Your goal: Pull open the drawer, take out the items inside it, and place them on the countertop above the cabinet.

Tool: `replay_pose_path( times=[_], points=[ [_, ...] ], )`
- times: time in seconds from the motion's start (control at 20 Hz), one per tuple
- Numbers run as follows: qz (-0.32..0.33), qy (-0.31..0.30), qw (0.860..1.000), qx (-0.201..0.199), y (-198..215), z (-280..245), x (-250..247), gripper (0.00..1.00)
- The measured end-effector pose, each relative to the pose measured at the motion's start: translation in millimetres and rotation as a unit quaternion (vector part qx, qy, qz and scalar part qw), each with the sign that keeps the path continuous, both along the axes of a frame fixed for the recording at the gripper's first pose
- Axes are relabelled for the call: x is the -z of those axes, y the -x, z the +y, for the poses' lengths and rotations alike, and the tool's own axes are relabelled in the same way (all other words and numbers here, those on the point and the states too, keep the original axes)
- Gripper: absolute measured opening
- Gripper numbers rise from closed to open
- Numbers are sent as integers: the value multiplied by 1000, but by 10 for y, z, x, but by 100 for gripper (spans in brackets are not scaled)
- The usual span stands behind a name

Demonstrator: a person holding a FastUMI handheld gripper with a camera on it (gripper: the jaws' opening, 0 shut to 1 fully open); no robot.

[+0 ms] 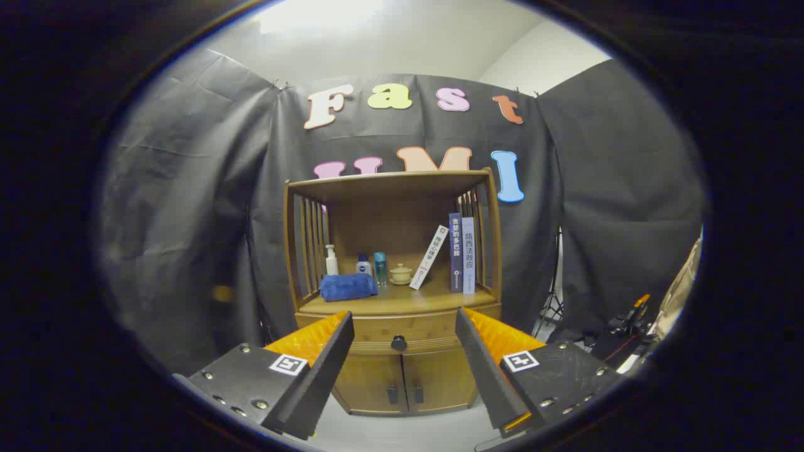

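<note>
A wooden cabinet (396, 295) stands ahead against the black cloth wall. Its drawer (377, 334) is closed, with a round dark knob (398, 343) at the middle of its front. My gripper (403, 323) is open, some way back from the cabinet, and the knob shows between my two fingers (333, 351). Nothing is held. The countertop (402, 300) above the drawer carries a folded blue cloth (347, 287), a white pump bottle (331, 260), two small bottles (372, 266), a small lidded pot (401, 274) and several books (461, 254). The drawer's inside is hidden.
Below the drawer are two cabinet doors (405, 383) with dark handles. A top shelf (389, 183) and slatted sides frame the countertop. To the right stand a tripod (553, 301) and some gear (628, 323). Pale floor lies before the cabinet.
</note>
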State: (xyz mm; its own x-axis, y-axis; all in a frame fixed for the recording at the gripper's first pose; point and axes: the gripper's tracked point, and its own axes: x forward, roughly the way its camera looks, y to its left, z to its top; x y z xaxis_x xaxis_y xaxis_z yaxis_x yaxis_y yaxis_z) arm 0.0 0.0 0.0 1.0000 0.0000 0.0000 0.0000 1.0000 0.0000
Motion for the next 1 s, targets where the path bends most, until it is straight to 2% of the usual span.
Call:
replay_pose_path(
  times=[0.5, 0.75, 1.0],
  points=[
    [-11, 1, 1000, -11, -259, -19, 190, 97],
    [3, 4, 1000, -16, -406, -20, 340, 97],
    [3, -10, 1000, -16, -744, 13, 402, 97]
  ],
)
